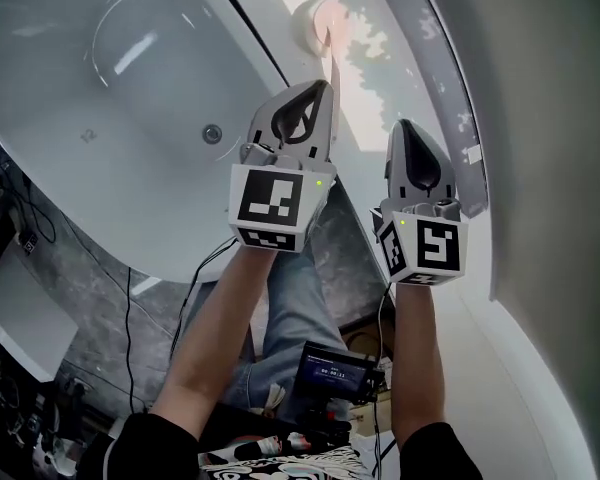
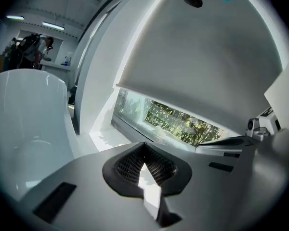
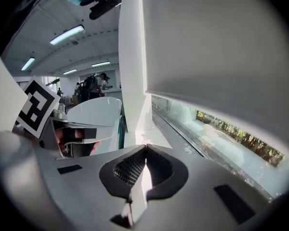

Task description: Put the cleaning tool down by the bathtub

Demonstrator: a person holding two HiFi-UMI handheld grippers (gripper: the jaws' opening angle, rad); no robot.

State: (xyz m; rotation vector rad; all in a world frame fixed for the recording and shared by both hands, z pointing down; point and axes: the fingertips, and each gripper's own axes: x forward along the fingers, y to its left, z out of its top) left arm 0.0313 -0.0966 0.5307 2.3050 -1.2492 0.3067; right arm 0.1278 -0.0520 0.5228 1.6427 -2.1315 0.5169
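The cleaning tool (image 1: 317,20), a pale round head on a pinkish handle, lies on the sunlit ledge just right of the white bathtub (image 1: 90,78). Its handle runs down behind my left gripper (image 1: 318,88), which hangs above it, shut and empty. The left gripper view shows those jaws (image 2: 144,146) pressed together with nothing between them, and the tool is not visible there. My right gripper (image 1: 408,126) is beside it to the right, also shut and empty, its jaws (image 3: 145,148) closed in its own view. The tub's rim (image 3: 94,109) shows beyond the left gripper's marker cube (image 3: 36,107).
The tub's drain (image 1: 212,134) is left of my left gripper. A window under a white roller blind (image 2: 183,124) runs along the ledge. Cables (image 1: 130,308) trail over dark floor below the tub. A small screen device (image 1: 335,373) hangs near my jeans (image 1: 295,288).
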